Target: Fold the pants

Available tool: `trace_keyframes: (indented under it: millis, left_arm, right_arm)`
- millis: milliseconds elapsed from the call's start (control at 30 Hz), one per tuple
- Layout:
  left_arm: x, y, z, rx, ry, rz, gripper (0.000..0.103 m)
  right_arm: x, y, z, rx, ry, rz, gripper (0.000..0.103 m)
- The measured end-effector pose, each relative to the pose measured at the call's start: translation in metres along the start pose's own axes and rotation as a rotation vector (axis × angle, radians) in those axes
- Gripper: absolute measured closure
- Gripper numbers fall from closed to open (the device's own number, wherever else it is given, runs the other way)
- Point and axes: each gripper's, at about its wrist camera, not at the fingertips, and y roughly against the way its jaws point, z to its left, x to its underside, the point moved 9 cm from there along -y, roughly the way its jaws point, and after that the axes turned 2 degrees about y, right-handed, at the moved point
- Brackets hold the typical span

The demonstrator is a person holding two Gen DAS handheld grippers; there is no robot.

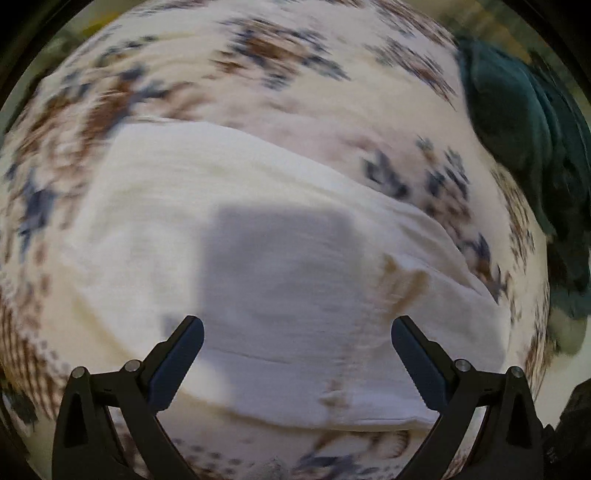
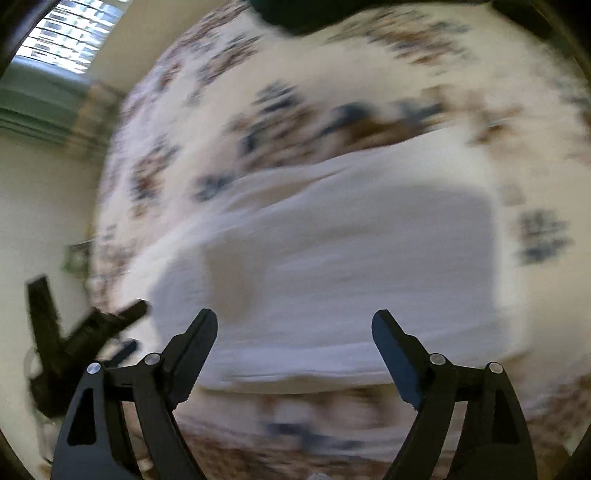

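White pants [image 1: 258, 236] lie folded into a flat block on a floral bedspread [image 1: 258, 62]. My left gripper [image 1: 297, 325] hovers above their near edge, jaws wide open and empty; its shadow falls on the cloth. In the right wrist view the same white pants [image 2: 332, 258] lie below my right gripper [image 2: 294, 319], which is also open and empty above them. Both views are blurred by motion. The left gripper [image 2: 74, 339] shows at the lower left of the right wrist view.
A dark teal garment [image 1: 524, 147] lies on the bed at the right, and shows at the top of the right wrist view [image 2: 314, 14]. A window [image 2: 66, 33] and a pale wall [image 2: 37, 203] are at the left beyond the bed's edge.
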Motion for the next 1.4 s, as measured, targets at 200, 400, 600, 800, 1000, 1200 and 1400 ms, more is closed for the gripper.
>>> trace_keyframes:
  millis: [200, 400, 600, 800, 1000, 1200, 1400]
  left_arm:
    - [0.002, -0.052, -0.058, -0.027, -0.171, 0.091, 0.045]
    - [0.001, -0.057, -0.054, -0.004, -0.152, 0.066, 0.095]
    - [0.000, -0.063, -0.039, 0.015, -0.125, 0.080, 0.095]
    - [0.007, -0.043, -0.033, 0.034, -0.079, 0.074, 0.083]
    - [0.033, -0.023, -0.014, -0.009, -0.059, 0.070, 0.075]
    - [0.066, -0.039, 0.003, -0.051, -0.104, 0.118, 0.071]
    - [0.065, -0.036, 0.012, -0.009, -0.067, 0.110, 0.068]
  right_arm:
    - [-0.009, 0.001, -0.089, 0.254, -0.080, 0.029, 0.001]
    - [-0.009, -0.028, -0.101, 0.321, -0.030, 0.122, 0.000]
    - [-0.015, -0.056, -0.084, 0.350, 0.060, 0.157, 0.000]
    - [-0.011, -0.068, -0.024, 0.244, 0.146, 0.157, 0.000]
    - [0.029, -0.101, 0.041, 0.150, 0.332, 0.235, 0.075]
    - [0.047, -0.111, 0.048, 0.142, 0.350, 0.268, 0.080]
    - [0.035, -0.113, 0.046, 0.154, 0.287, 0.311, 0.079]
